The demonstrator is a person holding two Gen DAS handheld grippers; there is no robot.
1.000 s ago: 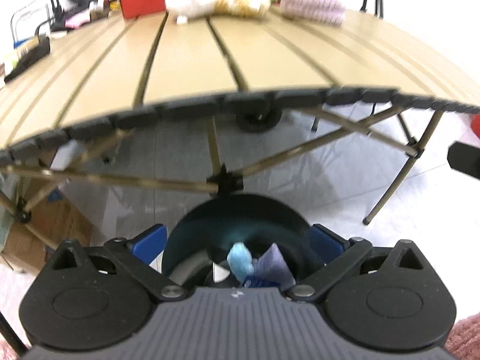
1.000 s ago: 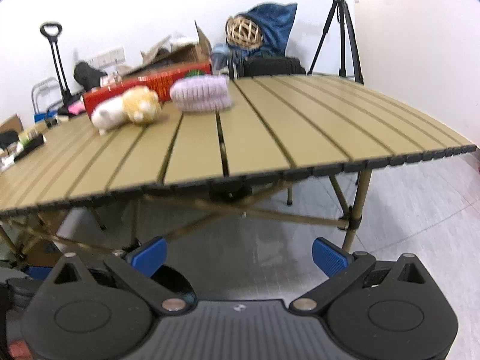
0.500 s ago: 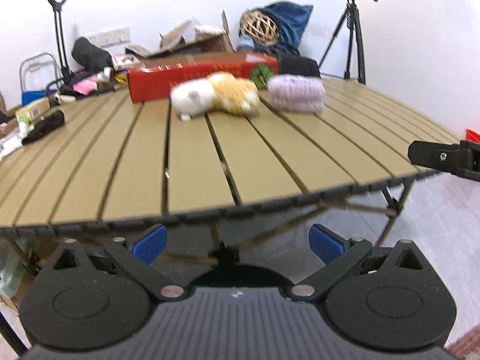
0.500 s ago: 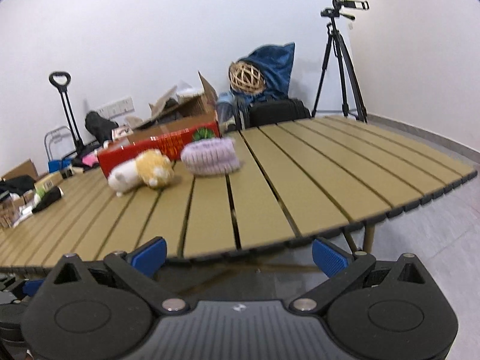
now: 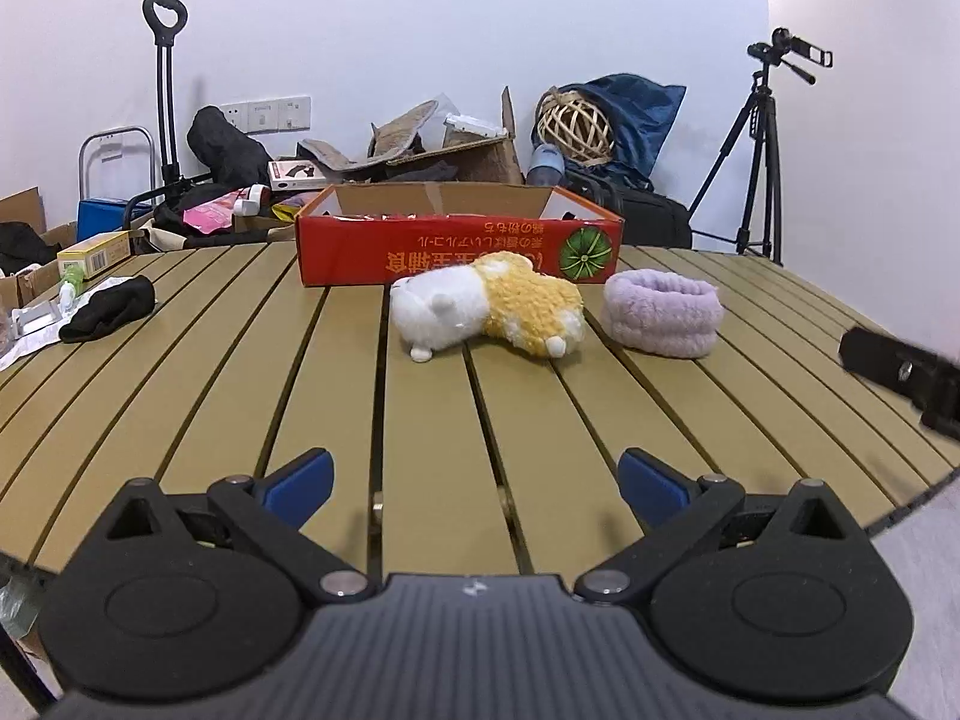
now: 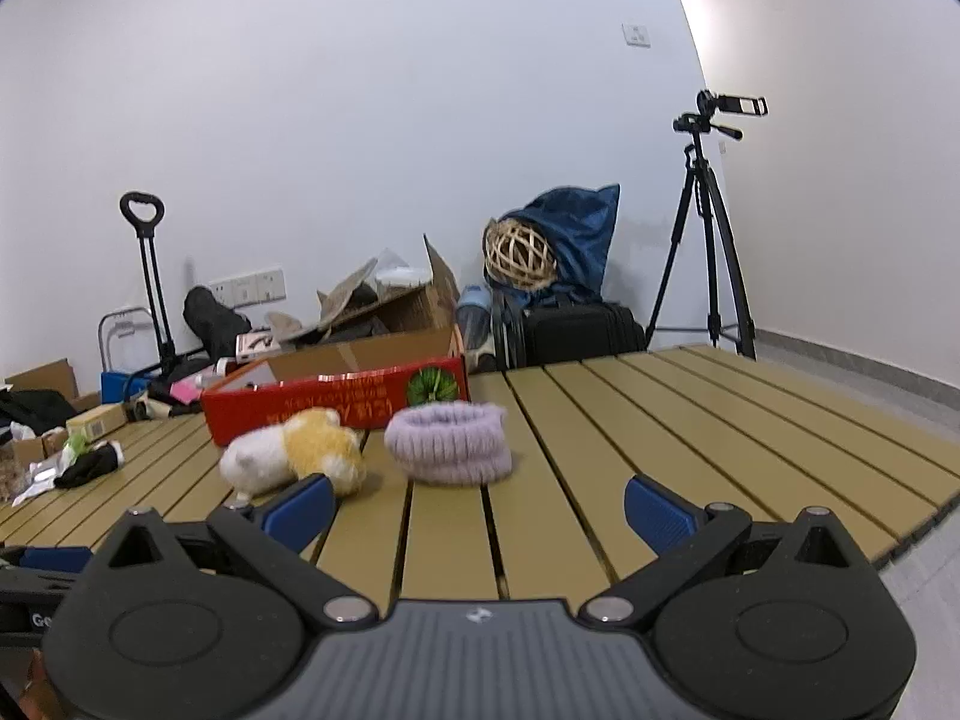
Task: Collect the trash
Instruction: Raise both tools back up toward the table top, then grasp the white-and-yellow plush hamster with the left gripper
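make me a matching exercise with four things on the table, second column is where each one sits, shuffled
Things:
1. red box
2. plush toy
3. purple knitted band
4. black cloth

Places:
A. far left of the table, near the papers
B. right of the plush toy
C. at the back, behind the plush toy
D. in the middle, lying just in front of the red box

Pairs: 1-C, 2-D, 3-B, 4-A
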